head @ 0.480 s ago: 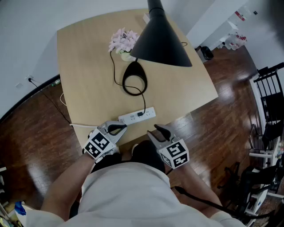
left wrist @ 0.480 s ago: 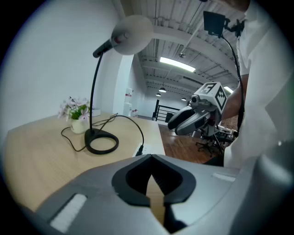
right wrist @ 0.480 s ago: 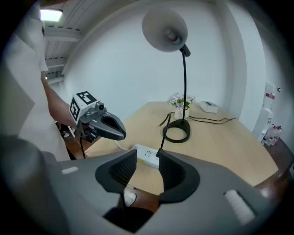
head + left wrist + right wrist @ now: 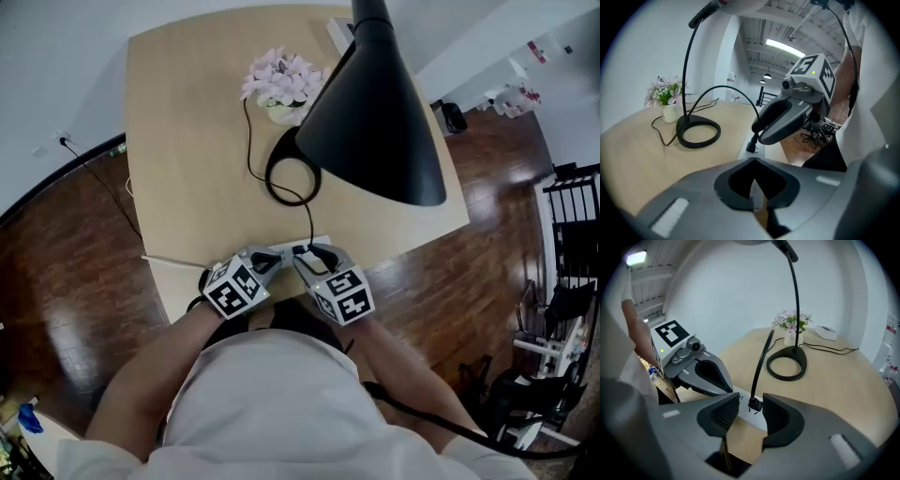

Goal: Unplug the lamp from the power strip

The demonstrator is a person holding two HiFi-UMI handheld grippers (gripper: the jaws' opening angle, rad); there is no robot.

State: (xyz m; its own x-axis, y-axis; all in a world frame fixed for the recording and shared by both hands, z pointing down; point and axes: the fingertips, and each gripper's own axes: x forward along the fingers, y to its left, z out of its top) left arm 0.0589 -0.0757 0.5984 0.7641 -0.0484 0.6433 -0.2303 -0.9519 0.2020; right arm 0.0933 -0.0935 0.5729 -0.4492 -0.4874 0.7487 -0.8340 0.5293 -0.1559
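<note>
A white power strip [image 4: 292, 247] lies near the table's front edge with the lamp's black plug [image 4: 755, 404] standing in it. The cord runs up to the lamp's ring base [image 4: 292, 178] under the big black shade [image 4: 380, 122]. My right gripper [image 4: 314, 255] is open, its jaws on either side of the plug [image 4: 751, 146] and just short of it, not touching. My left gripper [image 4: 266, 260] is shut, its tips down over the strip's left end [image 4: 749, 153]. Whether it presses on the strip I cannot tell.
A small vase of pink flowers [image 4: 285, 80] stands behind the lamp base, with a white box [image 4: 826, 332] at the table's far edge. The wooden table [image 4: 187, 169] ends just under my grippers. Dark wood floor surrounds it, and a black rack [image 4: 577, 216] stands at right.
Both grippers moved forward and inward onto the power strip. The right one came from off the table's edge to straddle the plug. The head camera leaned closer to the lamp.
</note>
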